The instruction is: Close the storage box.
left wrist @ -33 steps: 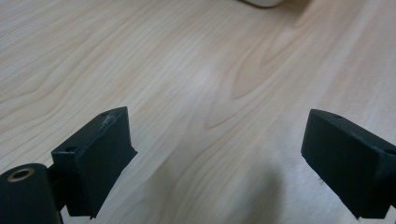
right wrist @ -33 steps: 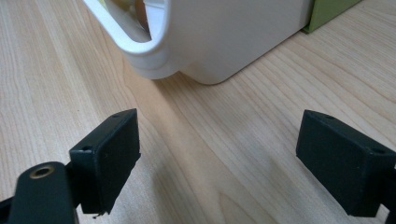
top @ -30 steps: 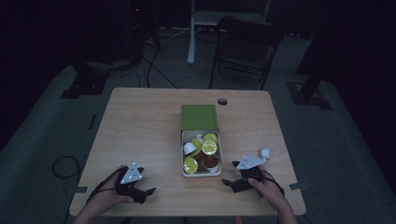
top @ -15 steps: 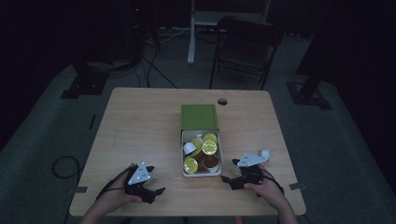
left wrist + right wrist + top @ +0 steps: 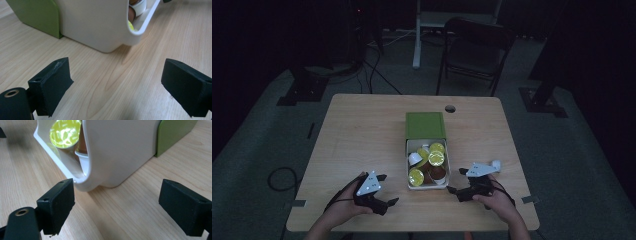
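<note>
A white tray point(image 5: 410, 172) of coffee capsules point(image 5: 436, 158), some with yellow lids, slides out of a green sleeve point(image 5: 425, 125) mid-table. My left gripper point(image 5: 388, 190) rests on the table just left of the tray's near corner, open and empty. In the left gripper view its jaws point(image 5: 120, 85) frame the tray's white wall point(image 5: 95, 25) and the green sleeve point(image 5: 35, 15). My right gripper point(image 5: 455, 181) lies right of the tray, also open and empty. Between its jaws point(image 5: 117, 205) I see the tray's corner point(image 5: 120, 152) and a yellow-lidded capsule point(image 5: 65, 132).
A single white capsule point(image 5: 496, 163) lies on the wooden table point(image 5: 362, 135) just right of my right gripper. The table has a cable hole point(image 5: 450, 108) at the back. A chair point(image 5: 472, 45) stands beyond the far edge.
My left gripper has moved right along the front of the table, closer to the tray. The right gripper has stayed put.
</note>
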